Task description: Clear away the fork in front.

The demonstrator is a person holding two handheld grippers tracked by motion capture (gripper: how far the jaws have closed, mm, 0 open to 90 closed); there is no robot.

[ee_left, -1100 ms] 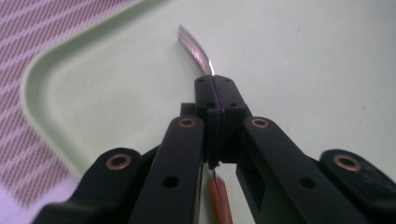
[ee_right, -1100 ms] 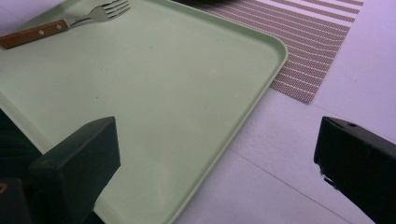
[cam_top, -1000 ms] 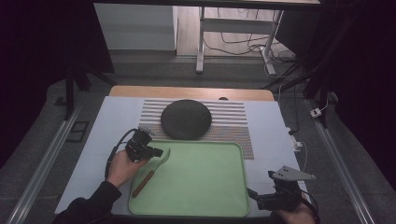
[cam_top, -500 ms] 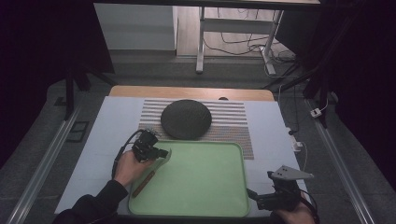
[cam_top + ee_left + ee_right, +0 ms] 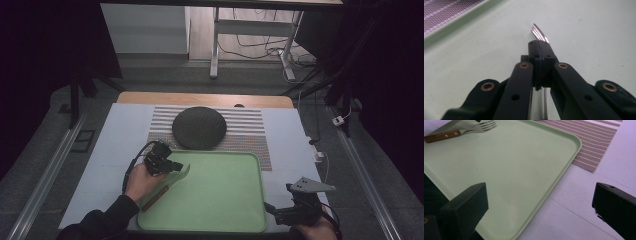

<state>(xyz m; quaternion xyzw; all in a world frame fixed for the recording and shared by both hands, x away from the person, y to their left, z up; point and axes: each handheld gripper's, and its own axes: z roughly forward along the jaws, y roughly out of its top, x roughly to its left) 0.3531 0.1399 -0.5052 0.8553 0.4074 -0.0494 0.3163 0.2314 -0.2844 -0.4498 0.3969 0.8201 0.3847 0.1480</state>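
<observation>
Left gripper (image 5: 172, 165): my jaws clamped on the fork (image 5: 539, 32), tines just above green tray (image 5: 225, 195), at its near-left corner | fork's wooden handle (image 5: 439, 136) trails toward tray edge | right gripper (image 5: 280, 215): jaws wide apart, holding nothing, at tray's near-right corner over the bench (image 5: 295, 145).

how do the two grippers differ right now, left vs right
The left gripper is shut on the fork, its jaws pressed together; the right gripper is open, jaws wide apart and holding nothing. The left gripper is over the green tray near its left rim, while the right gripper sits off the tray by its near right corner. The right gripper carries a grey three-cornered plate. Both are black and hand-held.
</observation>
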